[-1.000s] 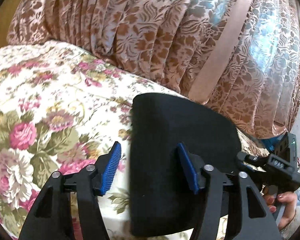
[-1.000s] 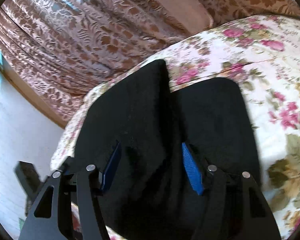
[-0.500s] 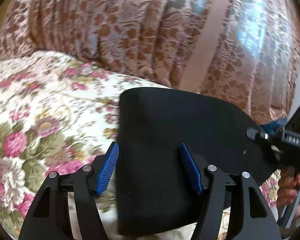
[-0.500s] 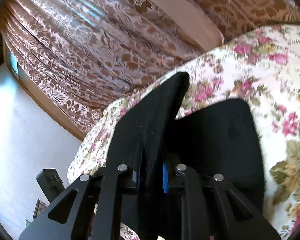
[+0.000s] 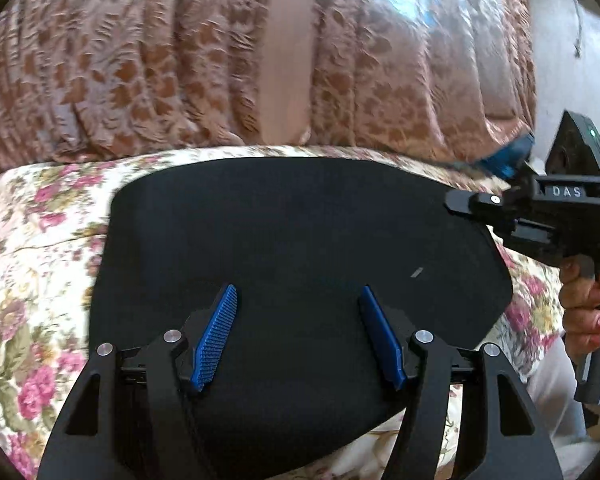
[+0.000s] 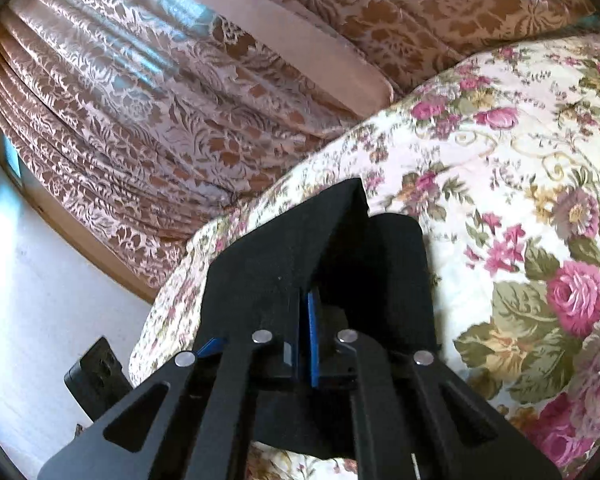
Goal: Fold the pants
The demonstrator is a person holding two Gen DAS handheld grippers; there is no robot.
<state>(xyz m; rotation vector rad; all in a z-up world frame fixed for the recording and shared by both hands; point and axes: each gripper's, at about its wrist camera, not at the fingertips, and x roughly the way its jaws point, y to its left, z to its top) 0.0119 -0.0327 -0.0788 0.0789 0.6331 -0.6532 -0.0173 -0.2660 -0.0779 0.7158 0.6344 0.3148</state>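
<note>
The black pants (image 5: pixel 300 240) lie folded on the floral bedspread (image 5: pixel 32 260). My left gripper (image 5: pixel 296 332) is open, its blue pads over the near part of the pants, holding nothing. My right gripper (image 6: pixel 306 328) is shut on an edge of the black pants (image 6: pixel 284 248) and lifts that layer up off the lower layer (image 6: pixel 396 264). In the left wrist view the right gripper's body (image 5: pixel 540 208) reaches in at the pants' far right corner, held by a hand (image 5: pixel 584 300).
Brown patterned curtains (image 5: pixel 220 60) hang right behind the bed. A white wall (image 6: pixel 28 280) and a dark object (image 6: pixel 96 376) lie to the left in the right wrist view. The bedspread (image 6: pixel 520 200) extends to the right.
My right gripper closed on the pants' edge and raised it. My left gripper moved right over the pants and stayed open.
</note>
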